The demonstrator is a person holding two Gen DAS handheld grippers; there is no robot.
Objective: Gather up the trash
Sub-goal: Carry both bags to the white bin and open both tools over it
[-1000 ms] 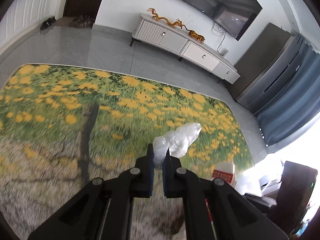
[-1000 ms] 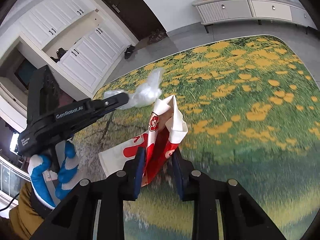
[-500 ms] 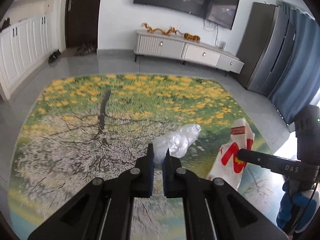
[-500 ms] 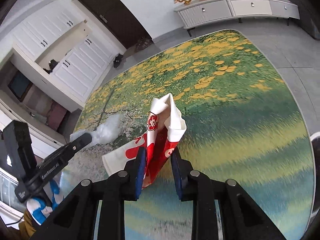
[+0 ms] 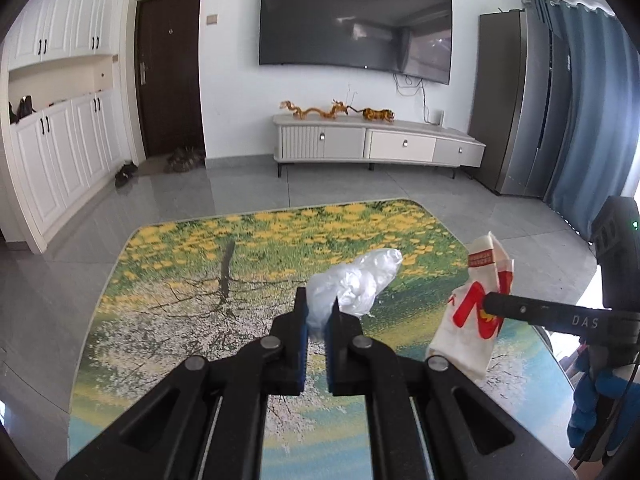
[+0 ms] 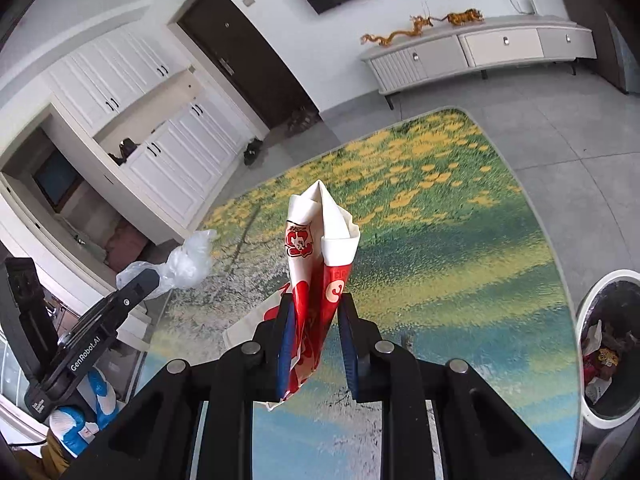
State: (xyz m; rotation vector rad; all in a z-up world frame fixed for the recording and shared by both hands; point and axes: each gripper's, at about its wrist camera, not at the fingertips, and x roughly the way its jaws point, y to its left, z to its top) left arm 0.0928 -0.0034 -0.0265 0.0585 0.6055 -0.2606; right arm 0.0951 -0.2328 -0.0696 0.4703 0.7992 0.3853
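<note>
My left gripper [image 5: 316, 312] is shut on a crumpled clear plastic bag [image 5: 356, 280], held up above the flowered rug [image 5: 200, 280]. My right gripper [image 6: 314, 316] is shut on a red and white paper bag [image 6: 316, 248], also held in the air. In the left wrist view the paper bag [image 5: 472, 312] hangs from the right gripper at the right. In the right wrist view the plastic bag [image 6: 188, 264] shows at the left on the left gripper's tip. A white trash bin [image 6: 592, 416] with trash inside stands at the right edge of the right wrist view.
A low white TV cabinet [image 5: 376, 144] stands against the far wall under a wall TV [image 5: 352, 36]. White cupboards [image 5: 60, 152] line the left side, next to a dark door [image 5: 168, 72]. Blue curtains [image 5: 588, 120] hang at the right. Grey tile floor surrounds the rug.
Both grippers have risen and tilted up with their bags still held. The view has swung from the rug to the far wall. The trash bin has come into the right wrist view.
</note>
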